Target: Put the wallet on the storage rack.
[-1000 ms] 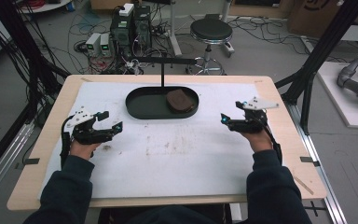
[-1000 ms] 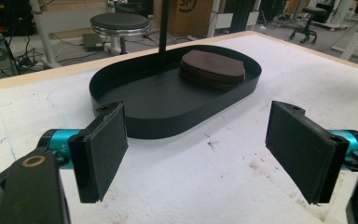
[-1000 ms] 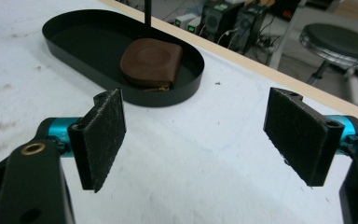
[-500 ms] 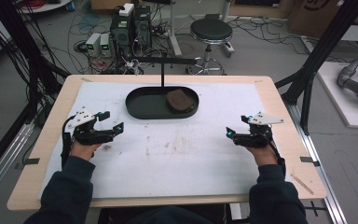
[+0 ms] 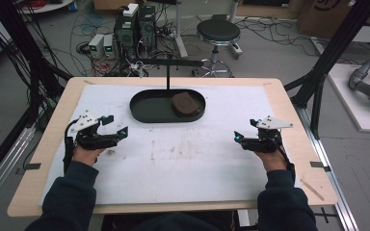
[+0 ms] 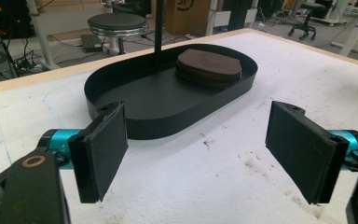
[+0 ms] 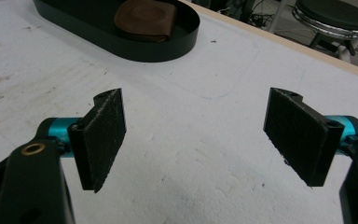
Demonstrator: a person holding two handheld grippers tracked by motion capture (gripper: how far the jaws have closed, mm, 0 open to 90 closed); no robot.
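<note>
The left gripper (image 5: 118, 134) has its jaws wide apart with nothing between them; their flat black pads (image 6: 106, 142) look rough and felt-like, set on turquoise metal stubs. They point at the tray (image 6: 135, 126), which lies just beyond them. The right gripper (image 5: 238, 139) is likewise spread open and empty, its pads (image 7: 103, 135) scuffed and dusty, and it stands well apart from the tray, off its right end.

The tray is a black oval dish with a low upright wall and a thin black post rising from its middle. In its right half lies a brown pad stack (image 5: 186, 104), rounded, flat and leathery. The tray rests on a white mat (image 5: 183, 163), stained with brownish smudges, which covers a pale wooden bench (image 5: 289, 108). No writing can be read anywhere near the tray.
</note>
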